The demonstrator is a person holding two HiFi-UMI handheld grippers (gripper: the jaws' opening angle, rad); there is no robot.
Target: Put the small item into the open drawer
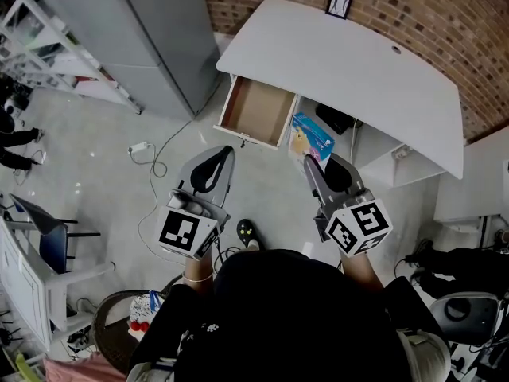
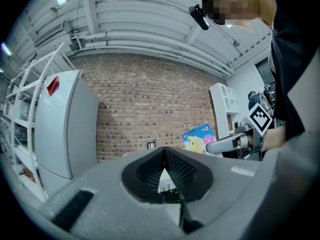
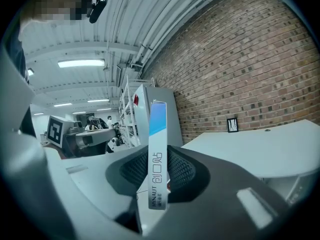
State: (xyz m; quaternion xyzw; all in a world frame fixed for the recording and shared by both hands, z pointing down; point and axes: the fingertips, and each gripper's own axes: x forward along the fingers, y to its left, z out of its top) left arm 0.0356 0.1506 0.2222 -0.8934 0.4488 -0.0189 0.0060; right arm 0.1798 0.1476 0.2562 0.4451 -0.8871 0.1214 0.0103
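Open shallow brown wooden drawer [image 1: 256, 110] juts from under the white curved desk surface [image 1: 342, 62]. Right gripper [image 1: 308, 164] is just right of the drawer front, its jaws clamped on a flat blue-and-white cardboard box [image 1: 312, 136] held upright, outside the drawer. Left gripper [image 1: 227, 151] is near the drawer front, its jaws closed together, empty.

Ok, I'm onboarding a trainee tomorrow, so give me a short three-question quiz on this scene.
1. True or false: the drawer under the white desk is shut.
2. Which gripper holds the bandage box? A) left B) right C) neither
3. Fill in: the wall behind the desk is made of ____.
Key: 1 false; 2 B, the right gripper; 3 brick.
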